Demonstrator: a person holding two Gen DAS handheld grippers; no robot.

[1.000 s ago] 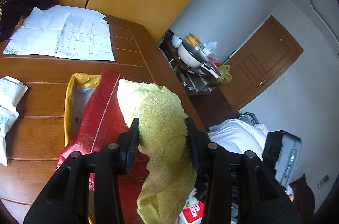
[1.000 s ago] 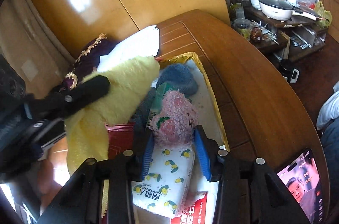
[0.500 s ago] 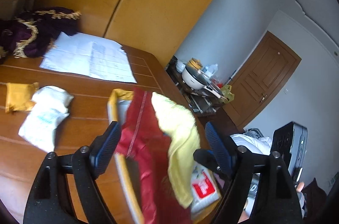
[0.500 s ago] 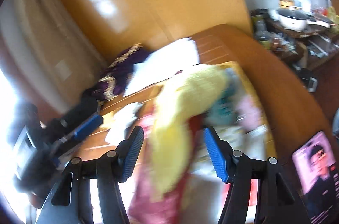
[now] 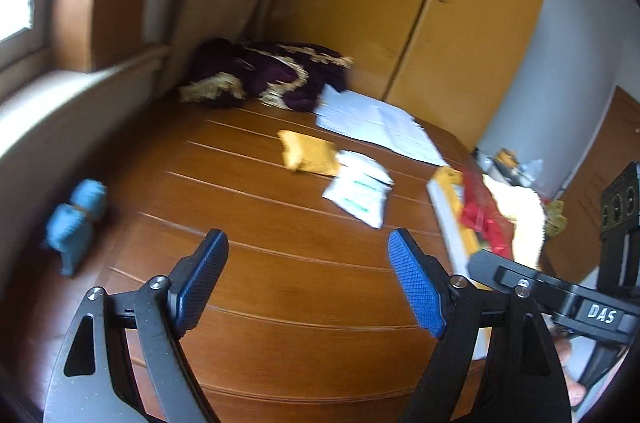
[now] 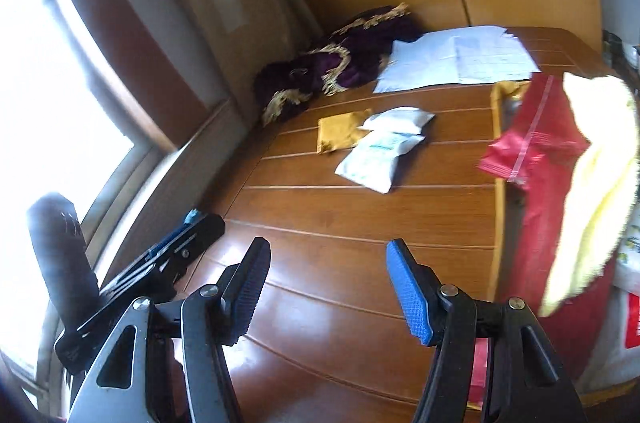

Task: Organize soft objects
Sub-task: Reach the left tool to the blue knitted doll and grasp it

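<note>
Both grippers [image 5: 308, 279] [image 6: 328, 287] agape, empty

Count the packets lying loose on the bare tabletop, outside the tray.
3: a yellow packet mid-table and two overlapping white packets beside it. Others may be hidden under the purple cloth.

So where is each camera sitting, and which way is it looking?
Left wrist view: sits on the left claw, looking along its open fingers over the wooden table toward the purple cloth; the right claw shows at the right edge.
Right wrist view: sits on the right claw, open too, facing the same table; the left claw shows at the left.
Both see the purple cloth, papers, gold packet, white packets and yellow towel.
</note>
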